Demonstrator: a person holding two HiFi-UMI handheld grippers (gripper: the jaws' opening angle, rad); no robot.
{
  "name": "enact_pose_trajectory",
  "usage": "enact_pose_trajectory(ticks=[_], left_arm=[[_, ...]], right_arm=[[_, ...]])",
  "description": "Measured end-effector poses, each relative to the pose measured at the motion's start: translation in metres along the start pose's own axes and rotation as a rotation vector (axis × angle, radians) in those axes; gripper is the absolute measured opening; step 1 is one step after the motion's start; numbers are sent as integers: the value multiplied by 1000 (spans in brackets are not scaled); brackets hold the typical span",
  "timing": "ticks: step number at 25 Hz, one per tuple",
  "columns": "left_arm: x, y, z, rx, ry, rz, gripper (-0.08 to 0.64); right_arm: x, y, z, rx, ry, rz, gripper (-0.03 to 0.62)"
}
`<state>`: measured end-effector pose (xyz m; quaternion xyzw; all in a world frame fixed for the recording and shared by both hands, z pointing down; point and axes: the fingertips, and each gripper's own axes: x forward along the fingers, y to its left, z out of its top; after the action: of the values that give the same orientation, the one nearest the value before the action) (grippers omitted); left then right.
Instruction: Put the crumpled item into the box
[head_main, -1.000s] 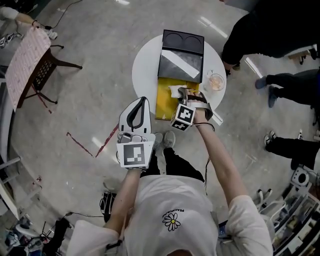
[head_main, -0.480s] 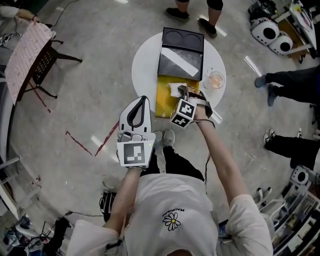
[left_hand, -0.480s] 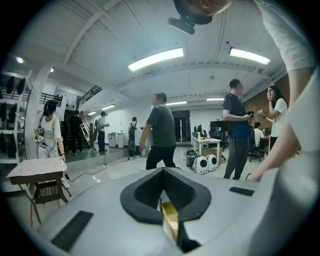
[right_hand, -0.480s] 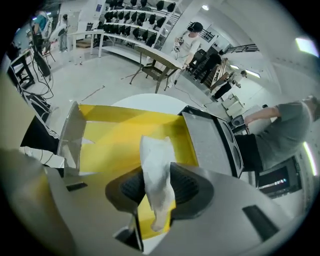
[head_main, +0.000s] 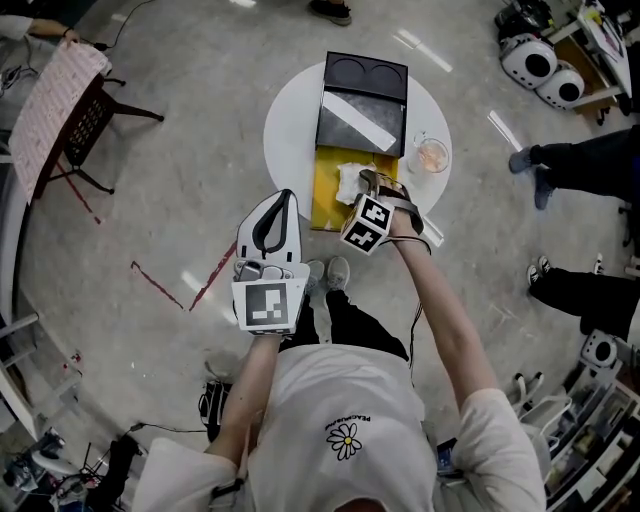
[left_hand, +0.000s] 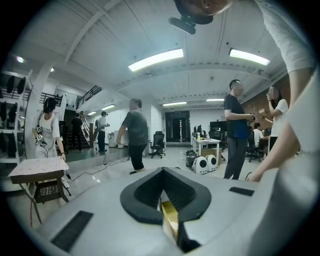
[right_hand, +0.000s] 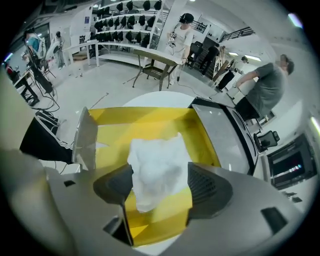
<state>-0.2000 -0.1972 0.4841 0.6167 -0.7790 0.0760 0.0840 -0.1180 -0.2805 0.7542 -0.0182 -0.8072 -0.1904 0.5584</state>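
Observation:
A white crumpled paper (head_main: 348, 181) (right_hand: 159, 167) lies in the open yellow box (head_main: 326, 196) (right_hand: 145, 125) on the round white table (head_main: 290, 130). My right gripper (head_main: 372, 184) (right_hand: 160, 182) hovers just over the box's near part. Its jaws are opening, and the paper sits loose between them with neither pad pressing on it. My left gripper (head_main: 283, 198) (left_hand: 162, 172) hangs off the table's near left edge above the floor, its tips together and nothing held.
The box's black lid (head_main: 362, 110) stands propped open at the far side. A clear cup (head_main: 432, 160) stands right of the box. A chair with a pink sheet (head_main: 60, 115) is far left; a person's legs (head_main: 580, 165) are at the right.
The right gripper's jaws have spread apart and the paper now rests loose in the yellow box. Bystanders at the top have walked out of view. The left gripper stayed put.

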Motion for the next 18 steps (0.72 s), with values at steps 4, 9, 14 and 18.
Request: enact_pose_trajectory(ticks=[4,9,14,18], left_arm=[[-2,-1,0,-1,-12,-5,2],[-6,-4,4,-2,-28,-18,0],[-6,-6,16,3,-66,-36,0],[-6,-14,34,27,-113,-66,1]], right_arm=[[-4,6,0,7,1,28,331],[-22,-6,10,28,-47,0,336],[-66,-51,38,165,-189,-118,336],[-132,-95,65,402,-390,-216,332]])
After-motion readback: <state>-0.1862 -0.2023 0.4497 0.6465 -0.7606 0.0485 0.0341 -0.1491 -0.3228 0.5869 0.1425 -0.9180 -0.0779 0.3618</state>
